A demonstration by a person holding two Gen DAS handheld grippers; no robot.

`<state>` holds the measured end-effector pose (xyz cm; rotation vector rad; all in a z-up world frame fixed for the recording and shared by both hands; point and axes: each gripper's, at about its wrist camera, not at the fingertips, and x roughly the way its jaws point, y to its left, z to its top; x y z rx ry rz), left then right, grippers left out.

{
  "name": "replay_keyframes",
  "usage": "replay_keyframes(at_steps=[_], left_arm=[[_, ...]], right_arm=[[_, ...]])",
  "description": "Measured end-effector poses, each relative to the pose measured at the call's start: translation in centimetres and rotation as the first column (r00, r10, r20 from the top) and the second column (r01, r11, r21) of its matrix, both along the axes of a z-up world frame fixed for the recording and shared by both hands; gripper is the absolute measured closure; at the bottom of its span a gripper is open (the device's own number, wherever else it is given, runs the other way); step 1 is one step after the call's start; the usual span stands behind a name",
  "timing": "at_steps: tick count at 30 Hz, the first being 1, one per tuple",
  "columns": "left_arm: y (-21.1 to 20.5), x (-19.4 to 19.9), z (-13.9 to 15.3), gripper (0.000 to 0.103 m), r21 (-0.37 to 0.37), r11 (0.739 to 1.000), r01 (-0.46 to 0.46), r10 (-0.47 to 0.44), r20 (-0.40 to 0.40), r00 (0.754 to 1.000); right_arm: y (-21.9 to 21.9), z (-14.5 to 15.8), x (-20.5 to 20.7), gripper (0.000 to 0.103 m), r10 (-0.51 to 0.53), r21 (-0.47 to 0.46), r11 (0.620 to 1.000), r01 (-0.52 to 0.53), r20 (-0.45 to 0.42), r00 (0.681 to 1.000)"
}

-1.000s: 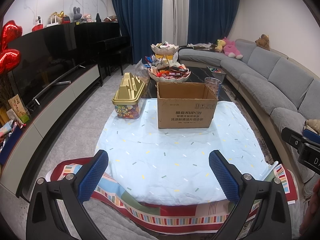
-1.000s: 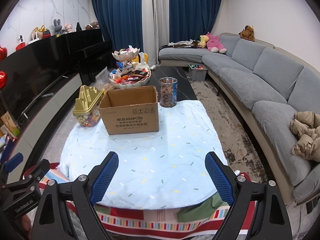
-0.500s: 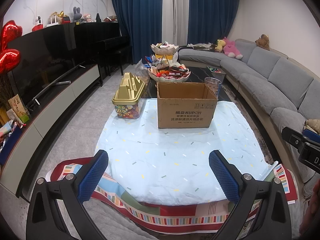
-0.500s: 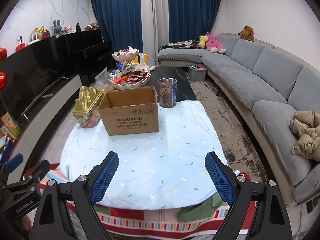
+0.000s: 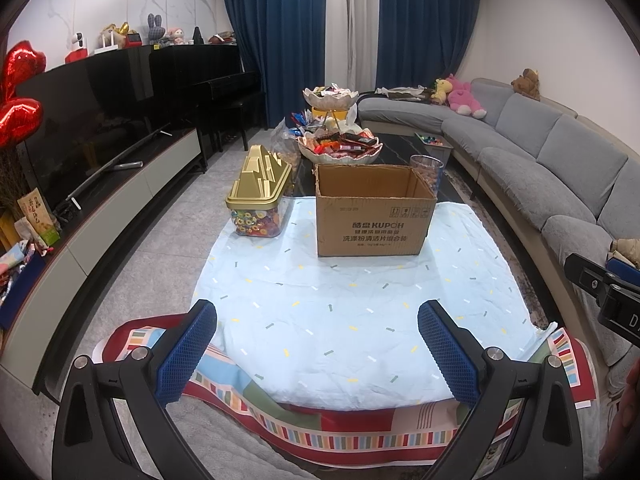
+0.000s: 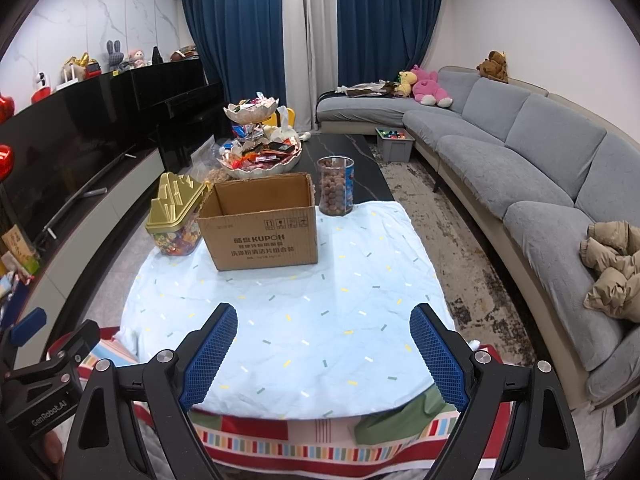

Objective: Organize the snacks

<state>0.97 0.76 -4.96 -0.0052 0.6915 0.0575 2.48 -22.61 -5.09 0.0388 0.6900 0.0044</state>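
An open cardboard box [image 5: 374,210] [image 6: 262,226] stands at the far side of a pale blue cloth [image 5: 360,300] [image 6: 296,312]. Left of it sits a clear candy tub with a gold lid [image 5: 259,196] [image 6: 174,216]. A clear jar of brown round snacks [image 6: 335,191] [image 5: 427,169] is behind the box's right corner. Beyond them rises a two-tier white dish heaped with wrapped snacks [image 5: 340,146] [image 6: 260,160]. My left gripper [image 5: 318,346] and right gripper [image 6: 323,354] both hover open over the near edge of the cloth, with nothing between their blue pads.
A grey curved sofa [image 6: 520,168] runs along the right, with a tan jacket [image 6: 612,272] on it. A black TV and low cabinet [image 5: 100,152] line the left wall. A striped blanket [image 5: 340,428] hangs under the cloth's front edge. A grey toy bin [image 6: 394,148] sits on the floor.
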Motion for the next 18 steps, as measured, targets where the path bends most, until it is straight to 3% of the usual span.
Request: replay_keyframes(at_steps=[18], left_arm=[[0.11, -0.11, -0.16, 0.001, -0.01, 1.0, -0.002, 0.002, 0.002, 1.0]], right_arm=[[0.02, -0.05, 0.05, 0.014, 0.001, -0.002, 1.0, -0.001, -0.001, 1.0]])
